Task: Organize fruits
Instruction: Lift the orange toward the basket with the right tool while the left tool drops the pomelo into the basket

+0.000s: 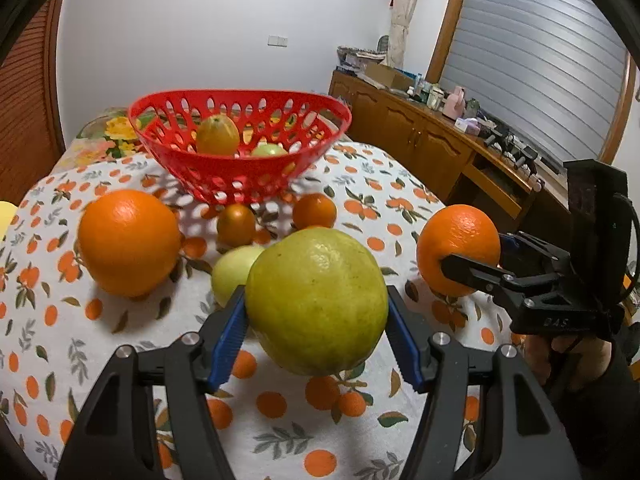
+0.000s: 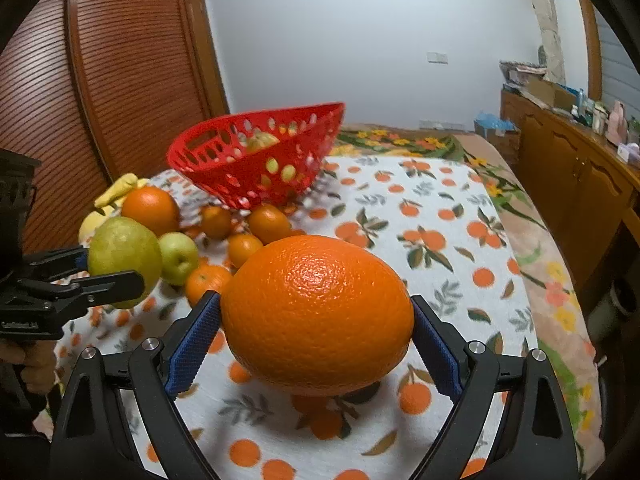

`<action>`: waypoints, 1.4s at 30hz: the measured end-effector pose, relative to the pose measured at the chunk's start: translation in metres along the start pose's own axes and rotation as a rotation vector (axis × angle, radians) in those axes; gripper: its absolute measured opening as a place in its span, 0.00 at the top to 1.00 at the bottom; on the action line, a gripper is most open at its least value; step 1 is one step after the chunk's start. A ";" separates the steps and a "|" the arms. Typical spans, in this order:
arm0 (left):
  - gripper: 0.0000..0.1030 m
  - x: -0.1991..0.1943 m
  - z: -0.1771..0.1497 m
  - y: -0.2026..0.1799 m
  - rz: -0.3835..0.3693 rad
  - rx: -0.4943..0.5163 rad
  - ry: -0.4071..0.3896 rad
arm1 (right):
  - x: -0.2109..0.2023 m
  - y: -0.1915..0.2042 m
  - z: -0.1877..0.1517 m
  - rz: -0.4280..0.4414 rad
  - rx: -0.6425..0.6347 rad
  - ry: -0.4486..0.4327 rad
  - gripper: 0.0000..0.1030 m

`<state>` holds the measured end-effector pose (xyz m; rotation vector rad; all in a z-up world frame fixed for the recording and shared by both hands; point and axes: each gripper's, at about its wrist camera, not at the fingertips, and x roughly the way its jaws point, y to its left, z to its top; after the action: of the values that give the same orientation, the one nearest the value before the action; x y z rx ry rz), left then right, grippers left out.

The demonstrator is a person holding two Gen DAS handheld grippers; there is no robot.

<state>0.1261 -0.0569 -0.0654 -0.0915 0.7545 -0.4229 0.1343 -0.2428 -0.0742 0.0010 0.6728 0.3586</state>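
your left gripper point(image 1: 316, 320) has its blue pads point(image 1: 228, 344) pressed on either side of a green pear point(image 1: 316, 300), jaws about half spread, the fruit clear of the tablecloth point(image 1: 400, 184) and well short of the red basket point(image 1: 240, 148). your right gripper point(image 2: 316, 344) stands near its widest around a big orange point(image 2: 318, 314); both pads point(image 2: 192, 344) meet its sides, and in the left wrist view the same orange point(image 1: 458, 248) hangs above the cloth, to the right of the basket and nearer to you. the basket sits at the far side of the orange-print cloth, its rim tilted, with a yellow-orange fruit point(image 1: 218, 135) and a pale green fruit point(image 1: 269, 150) inside. in front of the basket, just beside its base, lie two small oranges point(image 1: 236, 224) point(image 1: 314, 210). to the left of the basket and nearer to you rests a large orange point(image 1: 129, 242) on the cloth. a small green apple point(image 1: 234, 274) lies between the basket and the pear, partly hidden behind the pear. in the right wrist view further small oranges point(image 2: 244, 248) cluster before the basket, and a yellow object point(image 2: 118, 192) lies to its left; what it is cannot be told. a wooden sideboard point(image 1: 420, 136) stands right of the basket, beyond the table edge. your hand point(image 1: 568, 360) under the right gripper shows at lower right.
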 end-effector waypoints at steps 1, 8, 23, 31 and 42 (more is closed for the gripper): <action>0.38 -0.002 0.002 0.001 0.002 -0.001 -0.006 | -0.001 0.002 0.003 0.005 -0.005 -0.006 0.09; 0.38 -0.013 0.019 0.011 0.024 -0.004 -0.044 | -0.006 0.011 0.023 0.031 -0.022 -0.041 0.09; 0.38 -0.013 0.063 0.035 0.063 0.007 -0.090 | -0.006 0.020 0.071 0.071 -0.061 -0.106 0.09; 0.38 0.006 0.085 0.042 0.082 0.027 -0.075 | 0.004 0.018 0.093 0.083 -0.076 -0.123 0.09; 0.38 0.043 0.111 0.047 0.099 0.047 -0.034 | 0.018 0.014 0.123 0.091 -0.089 -0.143 0.09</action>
<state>0.2450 -0.0393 -0.0227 -0.0168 0.7118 -0.3435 0.2177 -0.2096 0.0127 -0.0271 0.5155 0.4713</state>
